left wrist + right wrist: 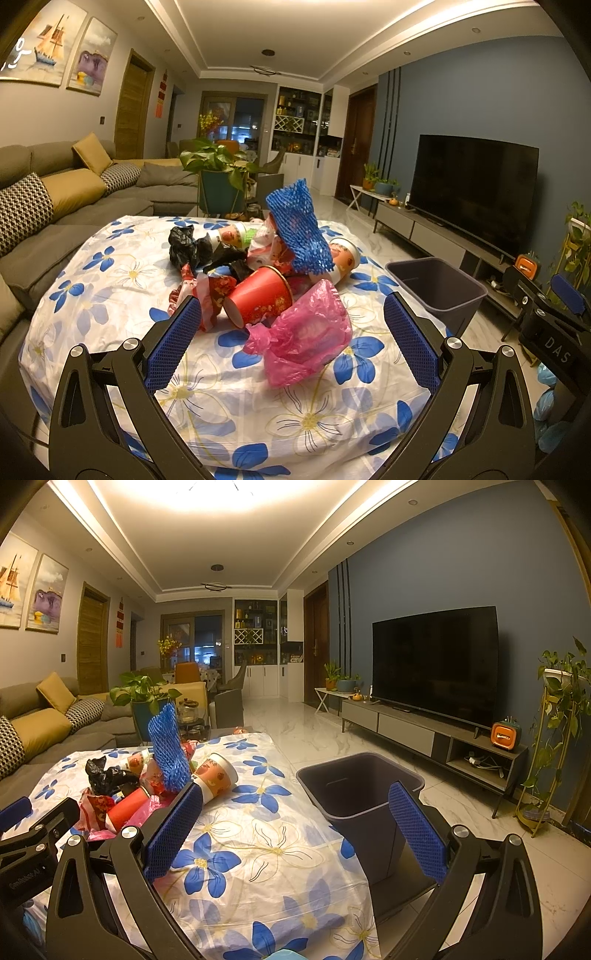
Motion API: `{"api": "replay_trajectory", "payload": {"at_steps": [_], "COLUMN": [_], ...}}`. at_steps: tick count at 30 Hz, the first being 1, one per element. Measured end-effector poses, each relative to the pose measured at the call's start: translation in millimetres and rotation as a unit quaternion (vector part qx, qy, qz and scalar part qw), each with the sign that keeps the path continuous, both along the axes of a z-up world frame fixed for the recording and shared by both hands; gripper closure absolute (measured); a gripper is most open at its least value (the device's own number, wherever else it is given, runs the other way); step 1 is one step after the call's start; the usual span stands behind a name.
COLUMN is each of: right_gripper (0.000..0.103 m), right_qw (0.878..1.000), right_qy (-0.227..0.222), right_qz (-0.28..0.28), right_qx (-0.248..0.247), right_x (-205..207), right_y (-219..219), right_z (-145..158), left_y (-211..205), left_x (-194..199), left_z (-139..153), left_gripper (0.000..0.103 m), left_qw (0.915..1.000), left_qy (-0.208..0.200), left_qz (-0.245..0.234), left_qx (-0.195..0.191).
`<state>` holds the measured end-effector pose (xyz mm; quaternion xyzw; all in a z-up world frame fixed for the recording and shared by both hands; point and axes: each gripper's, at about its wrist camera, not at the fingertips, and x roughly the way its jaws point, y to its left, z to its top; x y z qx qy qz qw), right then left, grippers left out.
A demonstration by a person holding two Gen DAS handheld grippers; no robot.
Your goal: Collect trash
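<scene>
Left gripper [291, 343] jaws spread wide, nothing held, hovering low over the floral tablecloth [122, 273]. Trash pile sits mid-table just ahead: pink plastic bag [306, 332] between the pads, red paper cup [260, 297] on its side behind it, blue foam net [299, 225] standing tilted on top, patterned paper cup [343, 258] partly hidden behind the net, black bag [188, 243] to the left, red wrappers half buried, print unreadable. Right gripper [295, 834] also wide, empty, over the table's right edge. Dark bin [358, 794] on the floor beside the table; its base is hidden behind the right pad and the cloth. Bin inside too dark to make out.
</scene>
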<state>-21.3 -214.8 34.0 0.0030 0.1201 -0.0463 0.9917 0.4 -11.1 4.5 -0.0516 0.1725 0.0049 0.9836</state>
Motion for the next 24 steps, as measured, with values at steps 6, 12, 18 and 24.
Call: {"api": "replay_trajectory", "payload": {"at_steps": [6,12,18,24], "right_gripper": [0.006,0.006,0.006,0.006], "right_qw": [1.000,1.000,1.000,0.999], "right_qy": [0.001,0.003,0.002,0.013], "right_qz": [0.001,0.002,0.008,0.034], "right_qx": [0.000,0.001,0.003,0.015], "right_x": [0.6,1.9,9.0,25.2], "right_y": [0.3,0.6,2.6,10.5], "right_z": [-0.1,-0.9,-6.6,-21.0], "left_y": [-4.9,-4.8,-5.7,5.7], "left_x": [-1.3,0.3,0.4,5.9], "left_z": [0.3,-1.1,-1.5,-13.7], "left_gripper": [0.006,0.006,0.006,0.006], "left_qw": [1.0000,1.0000,1.0000,0.9997], "left_qy": [0.000,0.001,0.000,0.006], "left_qz": [-0.001,-0.001,0.000,0.018], "left_qx": [0.000,-0.001,-0.003,-0.012]}}
